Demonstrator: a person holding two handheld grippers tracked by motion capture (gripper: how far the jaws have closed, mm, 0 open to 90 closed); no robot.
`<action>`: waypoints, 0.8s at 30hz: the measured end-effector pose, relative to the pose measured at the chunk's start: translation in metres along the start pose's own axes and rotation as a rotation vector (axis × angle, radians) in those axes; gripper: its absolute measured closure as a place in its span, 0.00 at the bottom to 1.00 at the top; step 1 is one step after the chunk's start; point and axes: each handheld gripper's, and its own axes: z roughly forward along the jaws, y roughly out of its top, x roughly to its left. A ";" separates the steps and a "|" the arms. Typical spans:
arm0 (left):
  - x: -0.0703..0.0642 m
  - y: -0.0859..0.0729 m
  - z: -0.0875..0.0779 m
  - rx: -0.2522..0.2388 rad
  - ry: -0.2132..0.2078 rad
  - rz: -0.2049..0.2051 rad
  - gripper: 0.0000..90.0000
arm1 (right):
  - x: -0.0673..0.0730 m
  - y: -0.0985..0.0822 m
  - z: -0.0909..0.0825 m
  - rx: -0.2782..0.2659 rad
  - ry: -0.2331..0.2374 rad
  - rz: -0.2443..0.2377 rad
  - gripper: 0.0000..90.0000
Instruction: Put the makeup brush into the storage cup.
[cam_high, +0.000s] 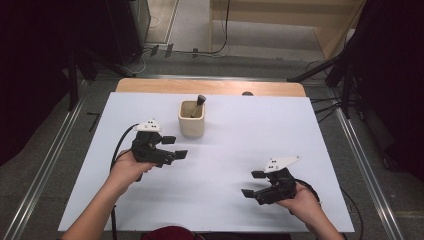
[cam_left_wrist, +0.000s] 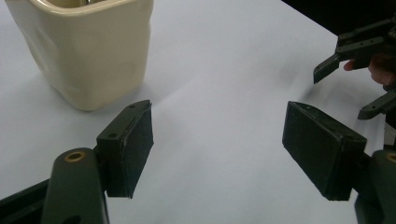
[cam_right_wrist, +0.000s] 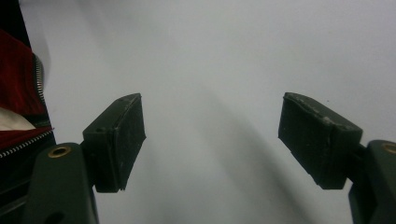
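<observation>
A cream square cup (cam_high: 192, 119) stands upright near the back middle of the white sheet (cam_high: 235, 145), with a dark-tipped tool (cam_high: 199, 104) leaning inside it. My left gripper (cam_high: 175, 147) hovers just in front and left of the cup, jaws open, nothing between them. In the left gripper view the cup (cam_left_wrist: 88, 51) is at upper left, beyond the open left gripper (cam_left_wrist: 219, 140), apart from its pads. My right gripper (cam_high: 252, 183) is at the front right, open and empty, pointing left. The right gripper view shows its jaws (cam_right_wrist: 212, 135) over bare white sheet.
The wooden table edge (cam_high: 210, 86) runs along the back of the sheet. Metal rails flank the table on both sides. A red zipped garment (cam_right_wrist: 18, 93) lies at the left of the right gripper view. The right gripper (cam_left_wrist: 344, 93) also appears far right in the left gripper view.
</observation>
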 end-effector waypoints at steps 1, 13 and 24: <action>0.000 -0.002 0.000 0.000 0.002 -0.002 0.28 | 0.000 0.000 0.000 -0.001 0.001 0.000 0.27; -0.006 -0.020 -0.003 0.010 0.013 0.058 0.28 | -0.001 0.000 0.000 -0.002 -0.005 0.006 0.26; -0.009 -0.036 -0.002 0.025 0.022 0.058 0.28 | -0.001 0.000 0.001 -0.003 -0.010 0.009 0.26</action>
